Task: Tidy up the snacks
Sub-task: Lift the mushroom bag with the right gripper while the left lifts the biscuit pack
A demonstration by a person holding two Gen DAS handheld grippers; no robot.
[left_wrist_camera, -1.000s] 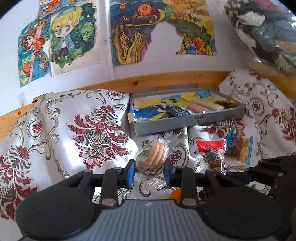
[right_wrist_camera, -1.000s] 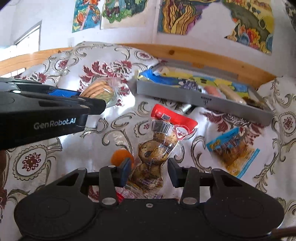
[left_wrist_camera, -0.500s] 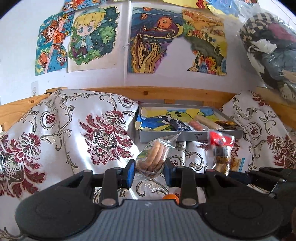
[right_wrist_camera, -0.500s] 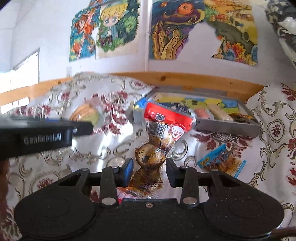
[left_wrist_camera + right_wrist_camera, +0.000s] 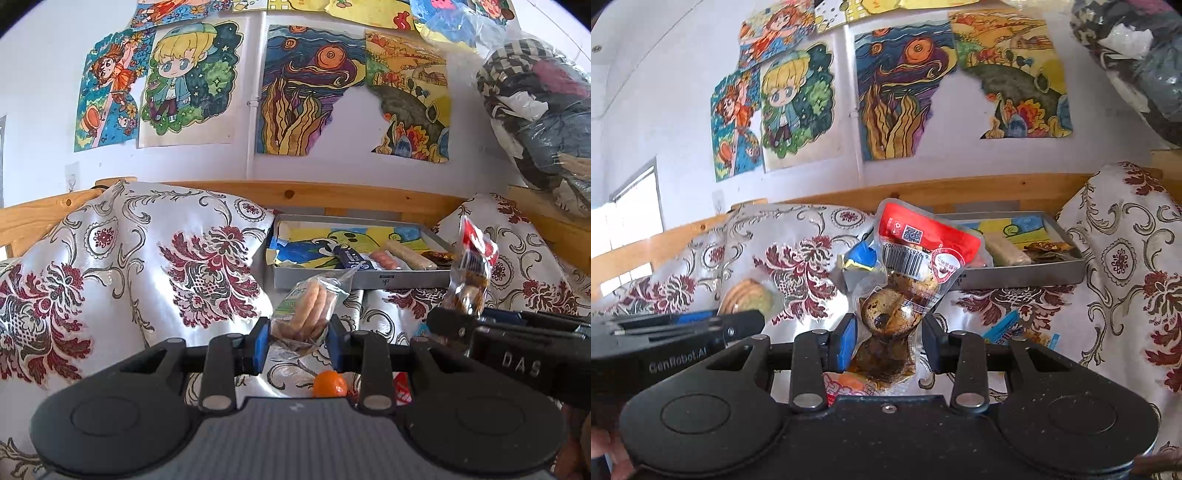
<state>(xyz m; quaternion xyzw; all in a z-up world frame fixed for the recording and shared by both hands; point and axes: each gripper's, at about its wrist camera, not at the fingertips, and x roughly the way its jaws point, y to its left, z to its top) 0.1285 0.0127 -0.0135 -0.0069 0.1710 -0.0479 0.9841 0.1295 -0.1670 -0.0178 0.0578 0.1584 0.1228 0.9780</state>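
Here, largest first:
Bed cover [image 5: 122,266]: white w/ red floral print, spread under everything.
Tray [image 5: 369,278]: grey, at the back by the wood rail, several snacks inside.
L gripper [image 5: 298,339]: jaws closed on clear bread pack [image 5: 308,308], held above the cover.
R gripper [image 5: 889,339]: clamps red-topped egg pack [image 5: 908,280], upright, in front of tray.
Orange [image 5: 330,384]: on cover, below L gripper.

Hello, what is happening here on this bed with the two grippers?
A person is sorting snacks with a gripper in each hand. The left gripper is shut on a clear bread pack, and the right gripper is shut on a red-topped pack of quail eggs. Both packs are held up above the patterned bedcover. Behind them the grey tray already holds several snacks. A small orange lies on the cover.
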